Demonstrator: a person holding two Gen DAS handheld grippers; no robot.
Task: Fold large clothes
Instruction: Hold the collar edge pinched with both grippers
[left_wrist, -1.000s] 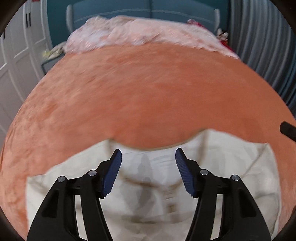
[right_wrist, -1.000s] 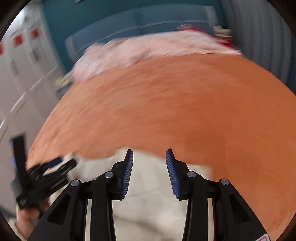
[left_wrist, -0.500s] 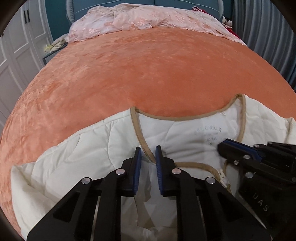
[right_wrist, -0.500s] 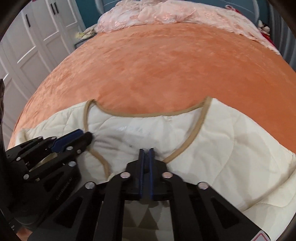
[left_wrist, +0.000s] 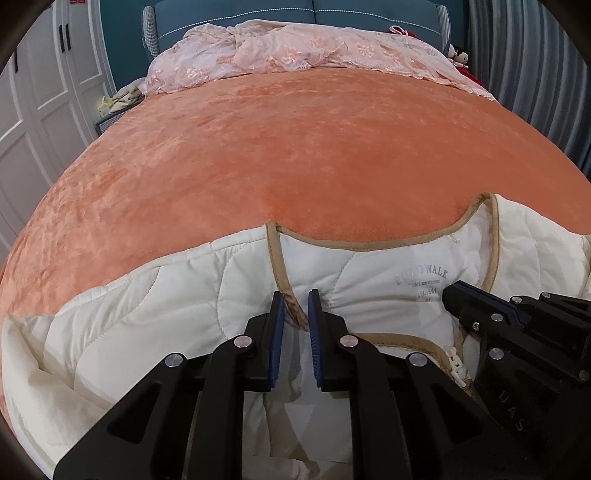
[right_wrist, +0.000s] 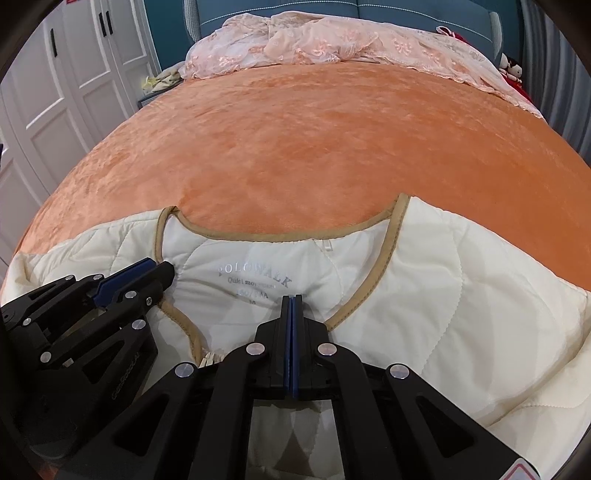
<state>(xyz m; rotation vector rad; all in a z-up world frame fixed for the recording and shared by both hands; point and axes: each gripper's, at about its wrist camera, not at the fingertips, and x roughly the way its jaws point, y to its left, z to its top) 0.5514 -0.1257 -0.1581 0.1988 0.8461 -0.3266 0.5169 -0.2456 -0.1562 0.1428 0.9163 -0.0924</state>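
Observation:
A cream quilted jacket (left_wrist: 155, 317) with tan trim lies collar-up at the near edge of the orange bed; it also shows in the right wrist view (right_wrist: 461, 295). My left gripper (left_wrist: 295, 314) is shut on the jacket's tan left collar edge (left_wrist: 286, 291). My right gripper (right_wrist: 292, 306) is shut tight on the jacket's right collar edge beside the printed label (right_wrist: 255, 280). Each gripper shows in the other's view: the right one (left_wrist: 491, 310) and the left one (right_wrist: 136, 275).
The orange blanket (left_wrist: 295, 147) covers the bed ahead. A pink lace cover (left_wrist: 295, 51) lies at the blue headboard. White wardrobe doors (right_wrist: 55, 92) stand on the left, grey curtains (left_wrist: 535, 74) on the right.
Both grippers closed from open onto the jacket's collar a second ago. Over the last half second the jacket has stayed held, with little movement.

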